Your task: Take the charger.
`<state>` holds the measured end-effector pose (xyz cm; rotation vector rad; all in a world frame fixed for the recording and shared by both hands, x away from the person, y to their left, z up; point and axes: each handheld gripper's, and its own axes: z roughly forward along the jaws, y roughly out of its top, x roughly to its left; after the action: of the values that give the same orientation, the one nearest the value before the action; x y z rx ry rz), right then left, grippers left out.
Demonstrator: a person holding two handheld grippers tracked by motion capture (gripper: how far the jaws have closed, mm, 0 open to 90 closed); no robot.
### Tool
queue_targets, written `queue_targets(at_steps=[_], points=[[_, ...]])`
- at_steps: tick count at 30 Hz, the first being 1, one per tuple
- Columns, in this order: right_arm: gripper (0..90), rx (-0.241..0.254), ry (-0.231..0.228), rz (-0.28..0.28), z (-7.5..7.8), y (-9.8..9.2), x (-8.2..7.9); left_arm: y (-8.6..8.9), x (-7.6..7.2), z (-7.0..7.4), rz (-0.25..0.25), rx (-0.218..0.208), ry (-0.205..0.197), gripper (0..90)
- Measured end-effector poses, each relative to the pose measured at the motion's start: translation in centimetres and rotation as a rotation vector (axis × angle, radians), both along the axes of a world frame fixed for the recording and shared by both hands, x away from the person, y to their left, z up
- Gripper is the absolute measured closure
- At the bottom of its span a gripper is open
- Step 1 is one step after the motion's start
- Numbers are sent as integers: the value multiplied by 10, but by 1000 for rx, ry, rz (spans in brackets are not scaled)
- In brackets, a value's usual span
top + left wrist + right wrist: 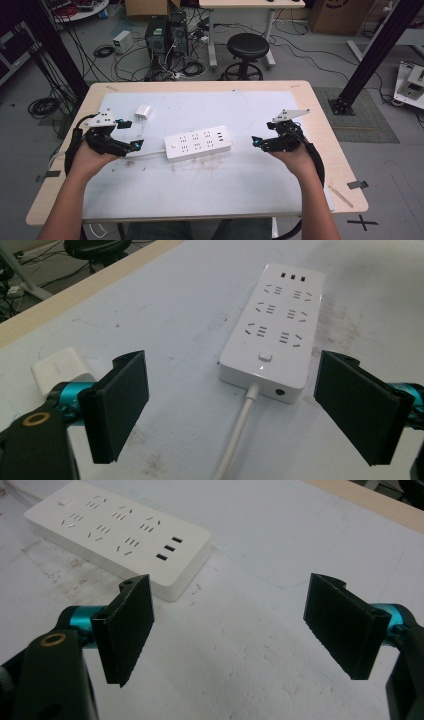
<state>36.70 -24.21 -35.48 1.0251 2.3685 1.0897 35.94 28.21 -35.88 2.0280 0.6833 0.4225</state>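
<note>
A white power strip point(199, 143) lies flat at the centre of the high view, on the pale sheet point(210, 185) that covers the counter point(320, 125). Its long side runs left to right, tilted slightly up toward the right. Its sockets face up, its white cord point(147, 155) leaves the left end and runs toward the lower left. A small white adapter point(143, 112) sits in the upper left part of the sheet, well apart from the strip.

The left gripper point(129, 135) sits left of centre in the high view, held in the left hand point(95, 155), near the strip's cord end but not touching it. Its jaws stand wide apart and released, with nothing between them. In the left gripper view the strip point(272, 325) lies in the upper middle of the frame, beyond the gap between the jaws, with its button and cord end nearest; the cord point(239, 432) runs down through the lower centre, and the adapter point(62, 370) shows at the left edge, partly behind the left jaw.

The right gripper point(256, 142) sits right of centre in the high view, held in the right hand point(295, 157), near the strip's right end and clear of it. Its jaws are likewise spread and released, empty. In the right gripper view the strip point(117, 535) lies in the upper left, its end with three small slots nearest, above the left jaw and apart from it.

A black stool point(247, 47) stands on the floor beyond the counter, at the top centre of the high view.
</note>
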Motion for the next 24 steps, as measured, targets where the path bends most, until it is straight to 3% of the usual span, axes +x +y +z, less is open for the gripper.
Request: queue_targets(at_steps=[6, 7, 9, 11, 13, 15, 16, 18, 19, 22, 23, 24], points=[[206, 5, 5, -2, 0, -1, 0, -6, 7, 7, 20, 54, 30, 148], [206, 4, 10, 5, -1, -1, 1, -10, 14, 12, 19, 73, 55, 150], [206, 4, 12, 4, -1, -1, 1, -10, 14, 12, 19, 73, 55, 151], [205, 0, 9, 7, -2, -1, 2, -16, 35, 20, 29, 145, 81, 151], [206, 1, 9, 3, -2, 0, 3, -18, 44, 20, 41, 158, 90, 151], [206, -7, 4, 0, -3, 0, 2, -18, 44, 20, 41, 158, 90, 151], [206, -18, -11, -12, -2, 0, 0, -23, 71, 17, 81, 163, 107, 151], [206, -9, -12, -19, -2, 0, -1, -24, 78, 16, 85, 164, 107, 151], [206, -5, -19, -25, -3, -2, -2, -24, 90, 14, 110, 168, 118, 151], [206, -4, -11, -35, -3, -2, -4, -23, 96, 12, 119, 164, 123, 151], [205, -6, -13, -34, -3, -3, -4, -20, 111, 9, 144, 152, 134, 151], [206, -1, -10, -37, -5, -1, -7, -18, 115, 8, 154, 142, 141, 151]])
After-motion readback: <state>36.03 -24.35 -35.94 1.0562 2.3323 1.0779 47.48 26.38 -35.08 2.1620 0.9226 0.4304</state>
